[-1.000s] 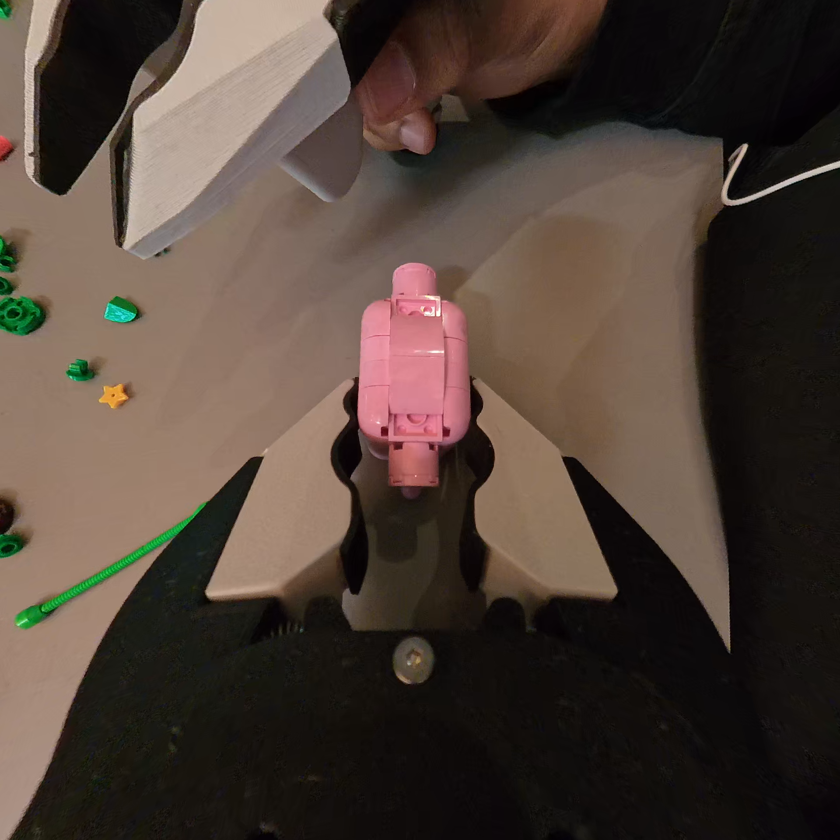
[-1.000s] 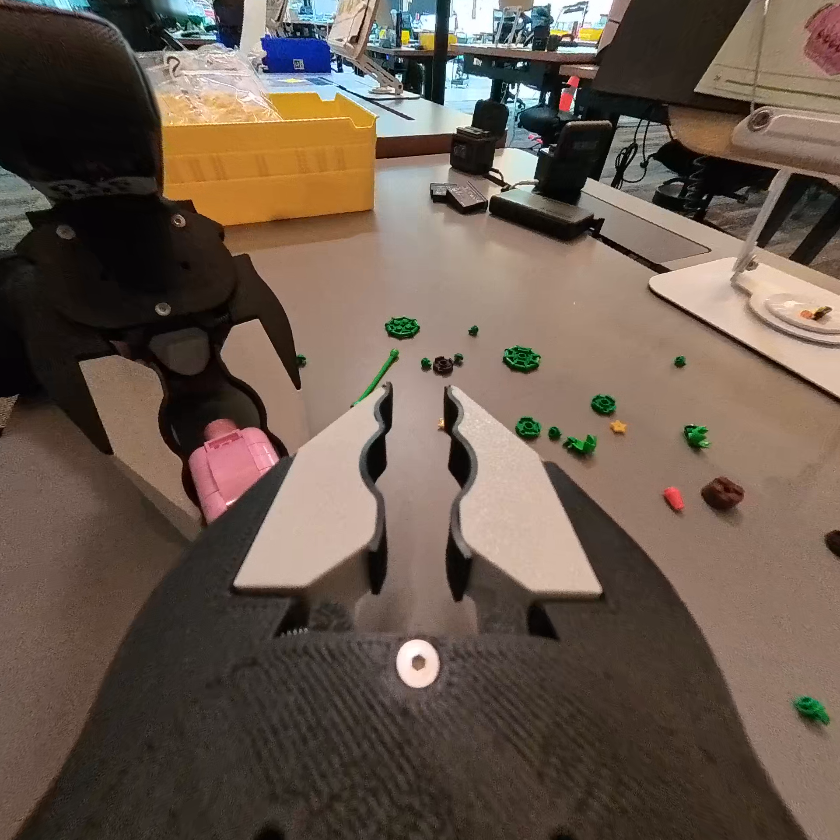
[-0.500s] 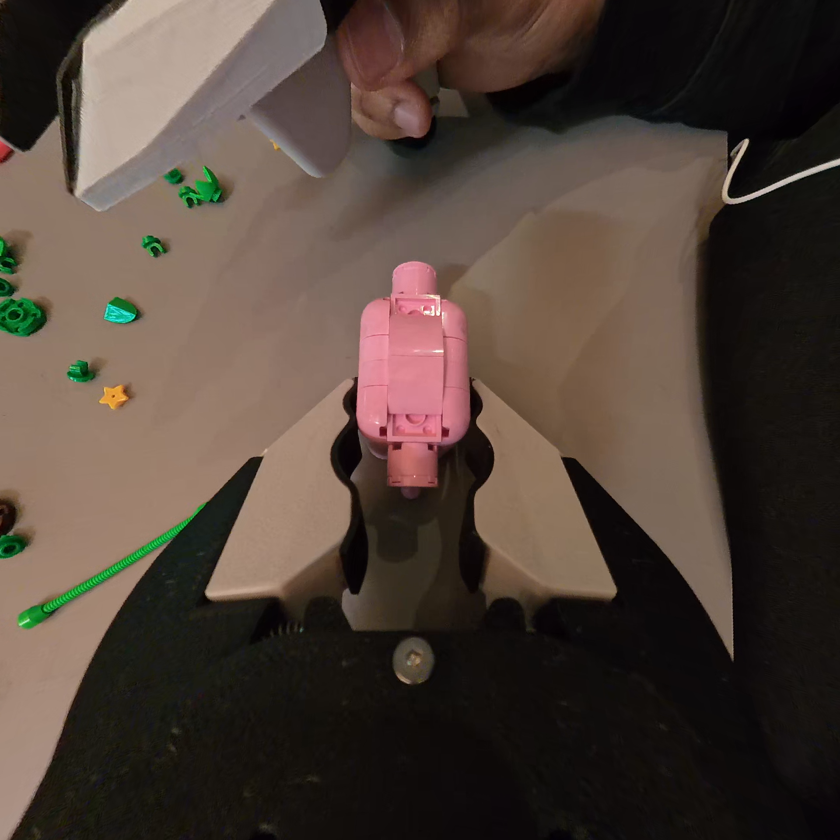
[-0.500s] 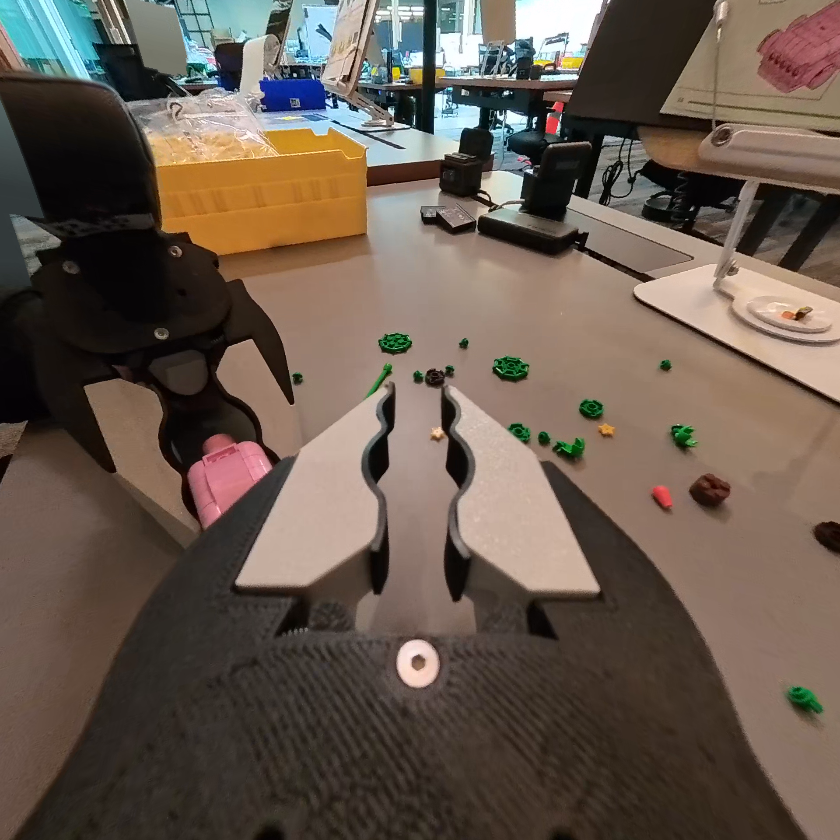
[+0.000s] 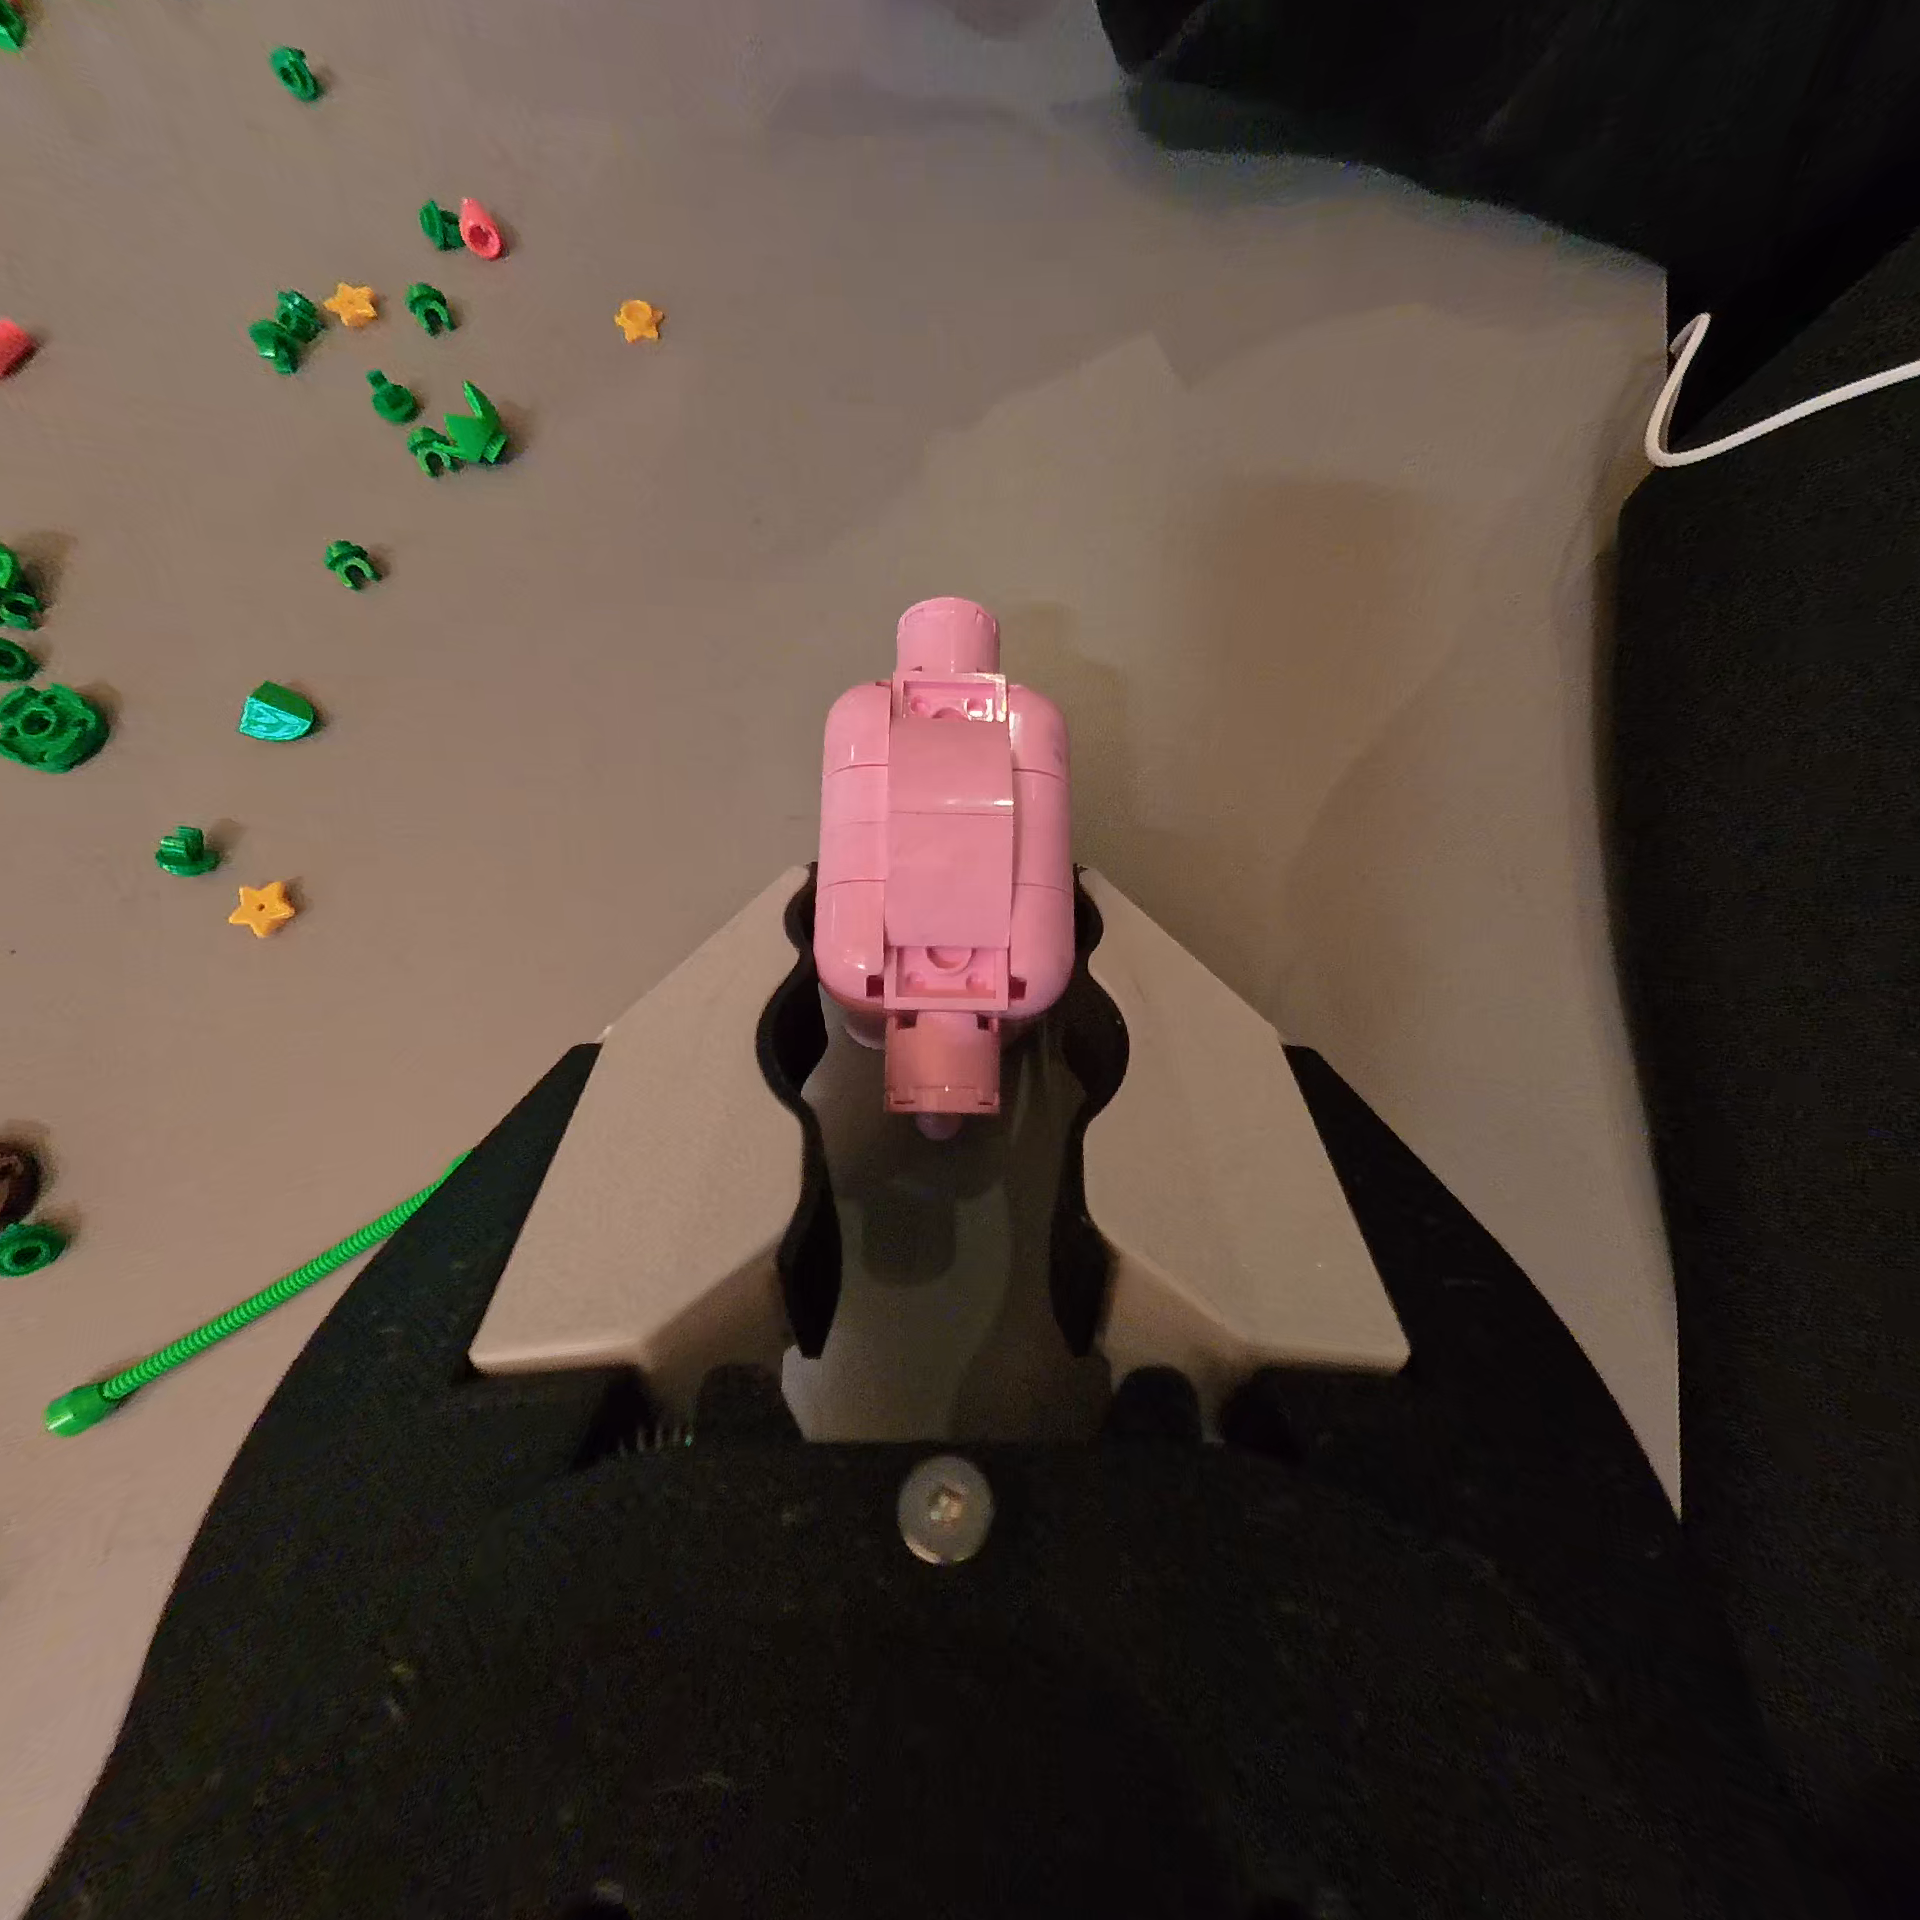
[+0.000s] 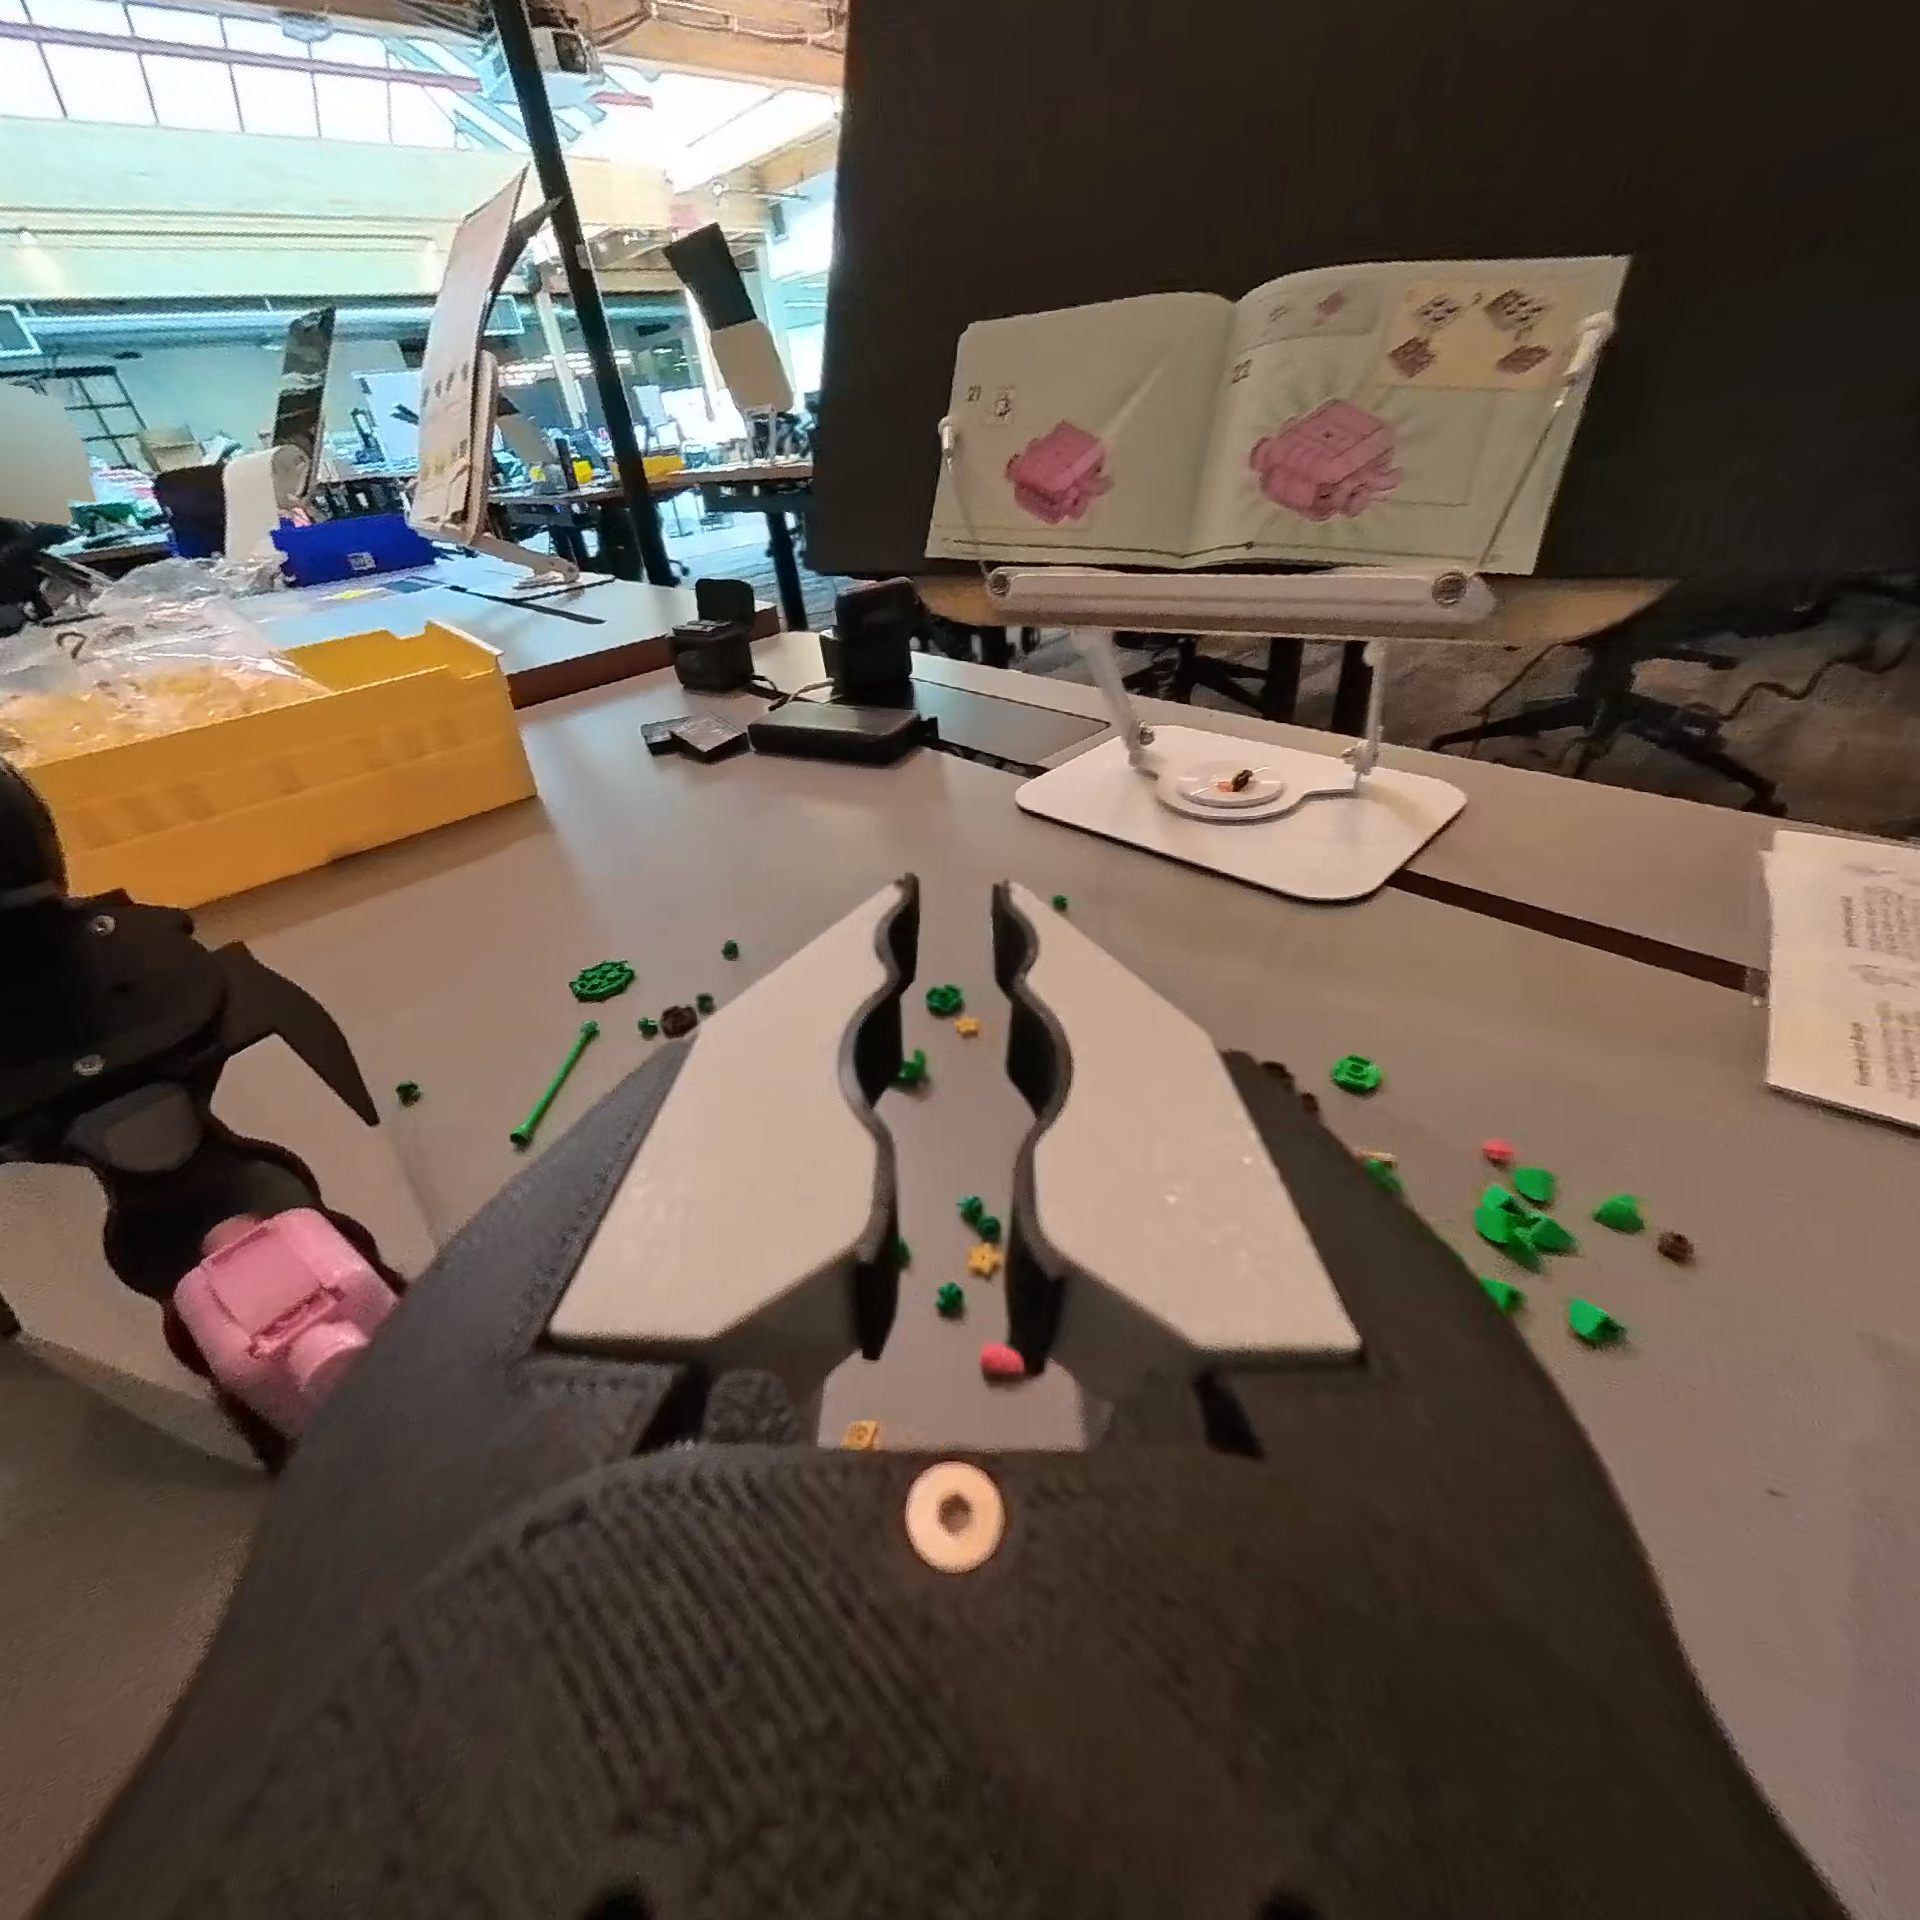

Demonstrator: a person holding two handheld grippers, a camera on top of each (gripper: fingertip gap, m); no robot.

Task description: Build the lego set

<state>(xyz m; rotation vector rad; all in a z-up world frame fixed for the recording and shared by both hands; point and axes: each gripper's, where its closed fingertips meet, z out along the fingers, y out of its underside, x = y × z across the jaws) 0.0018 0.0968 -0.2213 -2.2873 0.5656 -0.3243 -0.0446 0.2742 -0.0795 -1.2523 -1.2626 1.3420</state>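
A pink lego model (image 5: 943, 821), a rounded block with a stub at each end, is clamped between the fingers of my left gripper (image 5: 943, 894) and held above the grey table (image 5: 1299, 644). It also shows at the lower left of the right wrist view (image 6: 275, 1320), in the left gripper (image 6: 208, 1236). My right gripper (image 6: 954, 883) hangs above the scattered loose parts, its fingers a narrow gap apart and empty. Small green pieces (image 6: 1522, 1226), yellow stars (image 5: 260, 907) and a red piece (image 6: 1000, 1359) lie on the table.
An open instruction booklet (image 6: 1268, 416) rests on a white stand (image 6: 1247, 810) at the back. A yellow bin (image 6: 281, 769) stands at the back left, black devices (image 6: 831, 717) behind the parts, a printed sheet (image 6: 1849, 987) at the right. A green flexible rod (image 5: 260, 1299) lies near the left gripper.
My right gripper has left the left wrist view and swung right over the loose parts, its fingers a little closer together. The left gripper and the pink model have stayed still.
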